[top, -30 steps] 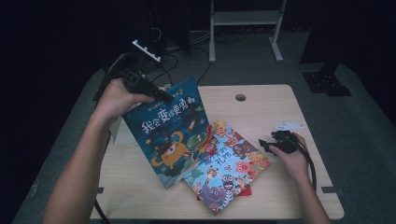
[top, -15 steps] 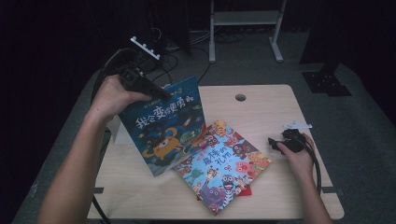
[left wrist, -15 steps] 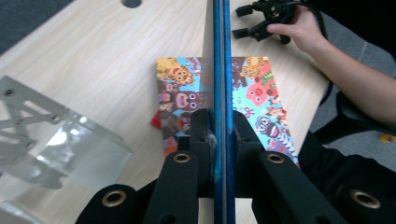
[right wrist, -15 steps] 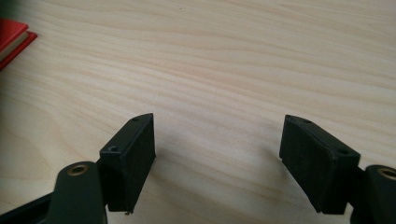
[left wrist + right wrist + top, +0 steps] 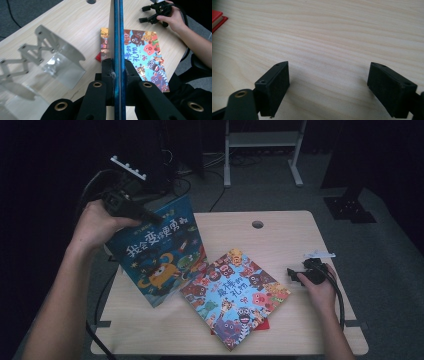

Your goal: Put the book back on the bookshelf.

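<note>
One blue picture book upright, pinched in left hand-held gripper; right hand-held gripper agape.

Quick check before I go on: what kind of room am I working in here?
Probably a recording studio or lab, not a home: dark curtains surround one small wooden table, cables run across grey carpet, and a white metal stand sits behind.

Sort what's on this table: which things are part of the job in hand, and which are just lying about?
In the job:
- blue book, clamped by the left gripper and lifted
- metal bookstand beside it, probably
- colourful book, flat on the table

Lying about:
- red book under the colourful one
- right gripper, open, idle
</note>
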Available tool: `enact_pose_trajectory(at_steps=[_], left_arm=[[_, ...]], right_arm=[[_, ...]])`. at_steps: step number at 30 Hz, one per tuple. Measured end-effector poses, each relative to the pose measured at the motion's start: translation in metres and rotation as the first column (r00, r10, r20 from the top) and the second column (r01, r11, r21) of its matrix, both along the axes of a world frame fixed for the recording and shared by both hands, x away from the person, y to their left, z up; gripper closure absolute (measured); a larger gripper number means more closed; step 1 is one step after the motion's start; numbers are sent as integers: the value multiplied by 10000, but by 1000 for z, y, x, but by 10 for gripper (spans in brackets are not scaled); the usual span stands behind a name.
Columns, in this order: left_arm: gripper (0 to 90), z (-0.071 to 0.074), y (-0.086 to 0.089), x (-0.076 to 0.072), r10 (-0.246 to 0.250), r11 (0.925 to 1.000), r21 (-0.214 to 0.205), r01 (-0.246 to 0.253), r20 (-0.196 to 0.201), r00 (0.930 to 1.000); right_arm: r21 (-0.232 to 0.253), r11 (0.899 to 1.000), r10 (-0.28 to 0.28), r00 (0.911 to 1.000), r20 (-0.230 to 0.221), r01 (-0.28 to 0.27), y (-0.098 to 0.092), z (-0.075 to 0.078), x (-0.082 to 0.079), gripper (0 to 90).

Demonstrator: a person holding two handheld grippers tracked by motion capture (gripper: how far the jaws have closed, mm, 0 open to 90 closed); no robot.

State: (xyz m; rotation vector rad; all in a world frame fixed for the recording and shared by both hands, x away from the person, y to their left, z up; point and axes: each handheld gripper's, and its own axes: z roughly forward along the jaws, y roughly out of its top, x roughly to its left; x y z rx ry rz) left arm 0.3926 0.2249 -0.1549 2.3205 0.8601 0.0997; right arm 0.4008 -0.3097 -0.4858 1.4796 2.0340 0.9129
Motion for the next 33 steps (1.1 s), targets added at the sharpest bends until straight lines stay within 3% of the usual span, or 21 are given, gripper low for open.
enact_pose_trajectory(at_steps=[9, 16, 25, 26, 28, 33], left_arm=[[822, 2, 41, -10, 789, 9969, -39, -789, -26, 9969], [822, 3, 73, -20, 1451, 9894, 33, -1451, 59, 9894], [823, -4, 112, -28, 2548, 9668, 229, -2546, -51, 9670], [823, -4, 112, -28, 2548, 9668, 229, -2546, -51, 9670], [823, -6, 123, -29, 2914, 9563, 299, -2910, -115, 9565], [822, -11, 136, -28, 3301, 9433, 432, -3292, -147, 9438]], right_arm=[[-6, 10000, -86, 10000, 7, 86, 1, 0, -1, 164], [1, 10000, -87, 10000, 0, 87, 1, 0, -1, 163], [7, 10000, -94, 10000, 1, 94, 1, 0, -1, 163], [7, 10000, -94, 10000, 1, 94, 1, 0, -1, 163], [5, 10000, -93, 10000, 2, 93, 1, 0, -1, 163], [9, 10000, -95, 10000, 1, 95, 1, 0, -1, 163]])
